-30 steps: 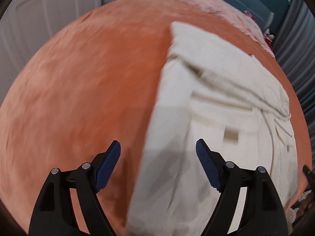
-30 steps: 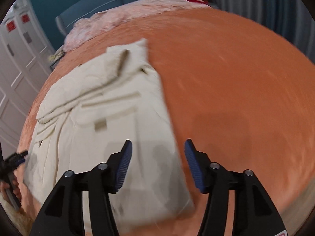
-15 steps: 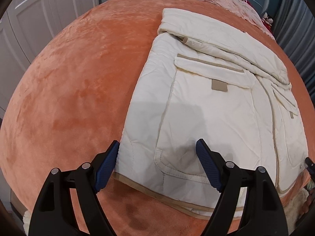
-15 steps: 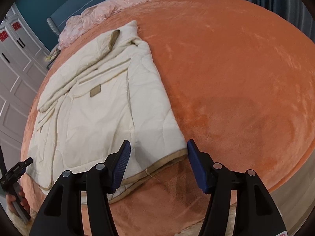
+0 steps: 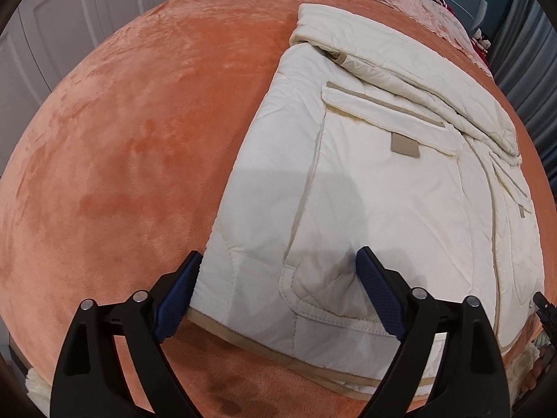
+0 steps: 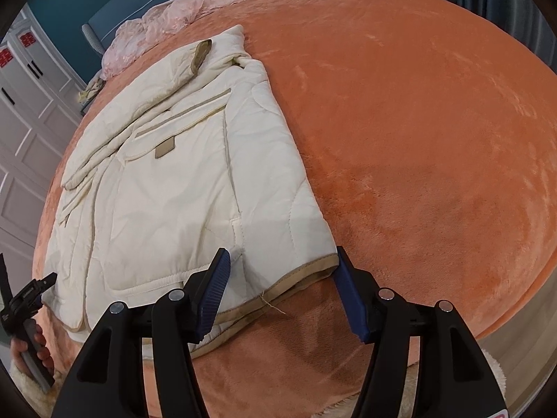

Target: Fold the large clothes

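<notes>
Now approaching hem: cream jacket (image 5: 383, 181) lying flat near bed's front edge on orange blanket (image 5: 122, 146), sleeves folded in. Left gripper (image 5: 278, 296) and right gripper (image 6: 282, 289) both hovering agape, straddling hem corners (image 6: 327, 264). Next, likely: lowering, pinching hem, folding toward collar.

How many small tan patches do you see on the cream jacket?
2. One patch sits under the near chest pocket flap of the jacket; a smaller patch sits on the far side. Folds may hide more.
</notes>
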